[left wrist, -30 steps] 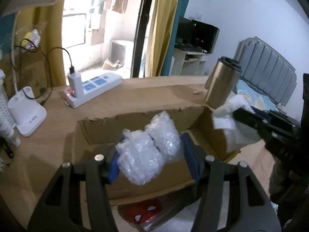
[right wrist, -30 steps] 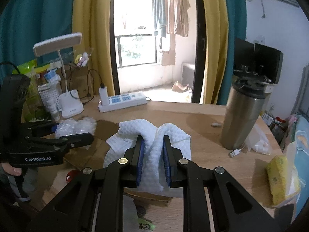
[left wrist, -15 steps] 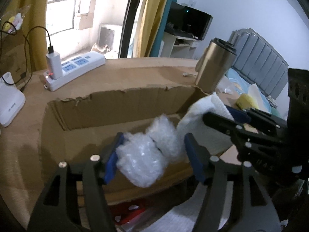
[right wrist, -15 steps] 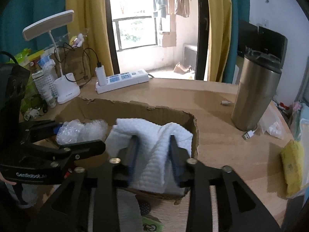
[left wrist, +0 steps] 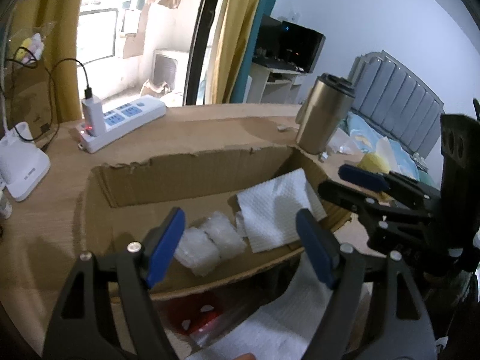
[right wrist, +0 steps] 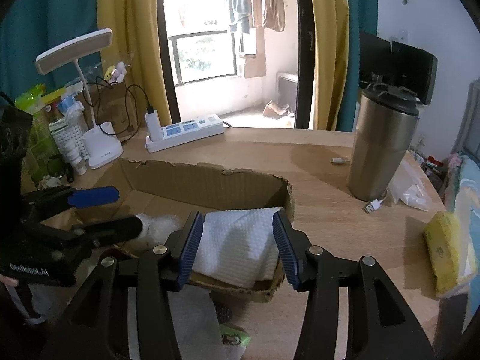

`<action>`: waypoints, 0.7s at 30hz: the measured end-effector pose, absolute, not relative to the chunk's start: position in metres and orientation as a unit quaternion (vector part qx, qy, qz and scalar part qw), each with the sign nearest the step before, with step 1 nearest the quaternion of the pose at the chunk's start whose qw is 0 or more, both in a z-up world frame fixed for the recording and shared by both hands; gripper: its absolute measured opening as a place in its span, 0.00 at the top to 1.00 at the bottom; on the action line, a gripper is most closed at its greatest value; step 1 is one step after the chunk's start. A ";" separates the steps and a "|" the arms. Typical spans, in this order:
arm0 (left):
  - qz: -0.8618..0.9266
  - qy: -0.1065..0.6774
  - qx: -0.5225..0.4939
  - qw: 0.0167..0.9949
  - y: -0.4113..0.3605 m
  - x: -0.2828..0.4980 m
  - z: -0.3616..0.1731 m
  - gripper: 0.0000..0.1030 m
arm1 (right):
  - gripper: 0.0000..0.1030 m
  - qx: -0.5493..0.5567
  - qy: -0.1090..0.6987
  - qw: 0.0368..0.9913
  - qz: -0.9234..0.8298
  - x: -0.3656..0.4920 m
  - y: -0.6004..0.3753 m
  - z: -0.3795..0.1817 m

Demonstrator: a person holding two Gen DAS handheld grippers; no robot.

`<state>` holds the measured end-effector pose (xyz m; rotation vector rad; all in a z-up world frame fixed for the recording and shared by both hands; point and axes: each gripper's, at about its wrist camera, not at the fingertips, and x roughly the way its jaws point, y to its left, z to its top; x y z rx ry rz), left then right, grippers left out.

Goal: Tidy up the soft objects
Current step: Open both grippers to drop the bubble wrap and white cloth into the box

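Landmark: cardboard box on the desk. Left gripper over its near-left part, jaws opening, pads clear of the bubble wrap wad, which lies on the box floor. White towel just right of the wad, in the box's right end. Right gripper jaws opening, towel between them; pad contact unclear. Steel tumbler beyond the box's right end.

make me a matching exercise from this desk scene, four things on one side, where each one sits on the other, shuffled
Things:
1. white towel
2. bubble wrap
3. steel tumbler
4. yellow sponge

Places:
A. desk's right edge
B. box's left part
C. standing on the desk beyond the box
D. box's right end

Pairs: 1-D, 2-B, 3-C, 4-A
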<state>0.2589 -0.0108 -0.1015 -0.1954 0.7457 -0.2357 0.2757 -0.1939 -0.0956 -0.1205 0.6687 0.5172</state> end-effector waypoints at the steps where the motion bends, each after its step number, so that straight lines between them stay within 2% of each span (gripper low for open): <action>1: -0.112 0.360 -0.096 0.921 -0.009 0.256 -0.100 0.25 | 0.50 -0.059 0.323 0.911 0.250 0.273 -0.194 -0.095; 11: -0.093 0.330 -0.102 0.934 0.007 0.226 -0.082 0.24 | 0.48 -0.062 0.307 0.918 0.243 0.245 -0.197 -0.081; 14: -0.087 0.322 -0.105 0.937 0.012 0.217 -0.079 0.25 | 0.41 -0.062 0.303 0.920 0.240 0.237 -0.197 -0.078; 21: -0.079 0.312 -0.110 0.940 0.022 0.196 -0.076 0.25 | 0.37 -0.061 0.298 0.923 0.237 0.222 -0.195 -0.072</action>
